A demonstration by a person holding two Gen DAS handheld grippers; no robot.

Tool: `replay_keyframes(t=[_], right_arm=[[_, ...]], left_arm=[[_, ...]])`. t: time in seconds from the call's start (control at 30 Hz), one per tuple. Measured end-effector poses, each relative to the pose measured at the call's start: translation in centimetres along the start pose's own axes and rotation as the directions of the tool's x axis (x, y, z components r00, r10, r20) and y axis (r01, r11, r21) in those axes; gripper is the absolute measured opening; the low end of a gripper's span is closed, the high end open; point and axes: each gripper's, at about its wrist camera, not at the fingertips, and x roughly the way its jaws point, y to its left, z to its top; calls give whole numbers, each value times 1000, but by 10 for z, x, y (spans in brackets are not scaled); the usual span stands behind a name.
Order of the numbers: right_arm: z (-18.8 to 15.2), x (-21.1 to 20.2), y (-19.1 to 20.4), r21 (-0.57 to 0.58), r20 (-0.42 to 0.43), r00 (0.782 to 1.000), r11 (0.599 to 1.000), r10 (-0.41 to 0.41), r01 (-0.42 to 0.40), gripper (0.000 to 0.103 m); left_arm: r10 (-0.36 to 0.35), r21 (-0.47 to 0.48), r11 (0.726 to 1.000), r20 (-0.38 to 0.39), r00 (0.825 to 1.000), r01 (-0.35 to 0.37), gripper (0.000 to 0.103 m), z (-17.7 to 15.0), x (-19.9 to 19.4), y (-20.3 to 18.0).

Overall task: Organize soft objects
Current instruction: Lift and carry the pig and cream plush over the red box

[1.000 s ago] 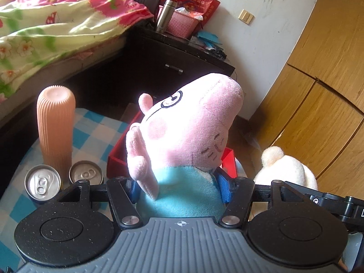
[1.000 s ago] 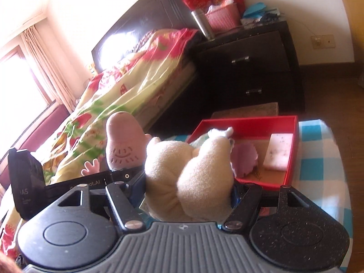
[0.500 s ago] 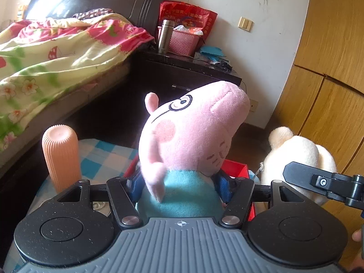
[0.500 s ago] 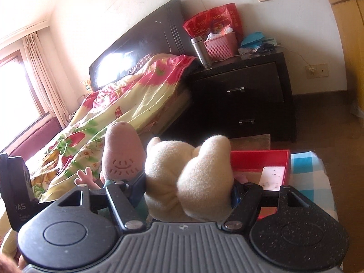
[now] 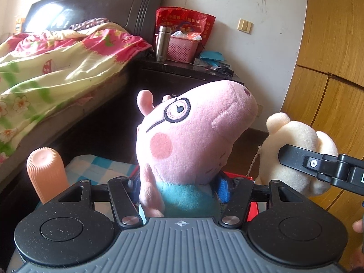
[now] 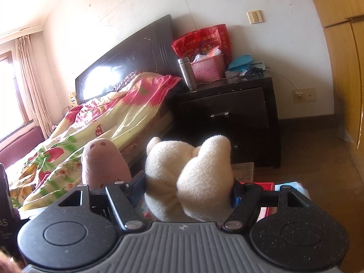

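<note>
Both plush toys lifted higher; the cans gone from view.
Left gripper (image 5: 179,188), jaws closing, clamps the fuzzy pink pig (image 5: 191,141); right gripper (image 6: 188,191) grips the nubby cream bear (image 6: 188,177), at the pig's 3 o'clock.

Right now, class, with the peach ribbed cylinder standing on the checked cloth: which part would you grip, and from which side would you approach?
Grip the peach ribbed cylinder around its straight middle, coming in level from the camera's side. It stands upright with even, parallel walls, so pads should seat flat there. Its domed top would likely slip, and the pig plush crowds its right.
</note>
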Motion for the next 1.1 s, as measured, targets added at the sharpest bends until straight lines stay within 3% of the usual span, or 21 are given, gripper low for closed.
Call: replay_keyframes(t=[0.5, 0.97, 1.1], right_arm=[[10, 50, -24, -61, 33, 992, 991, -120, 122, 48], [-17, 125, -50, -72, -91, 978, 981, -185, 179, 48], [-26, 138, -57, -76, -117, 967, 973, -226, 218, 54]], left_arm=[[36, 47, 998, -27, 999, -35, 60, 8, 51, -11], [104, 91, 991, -87, 991, -96, 60, 1, 111, -4], [113, 93, 990, -112, 987, -103, 61, -3, 123, -1]])
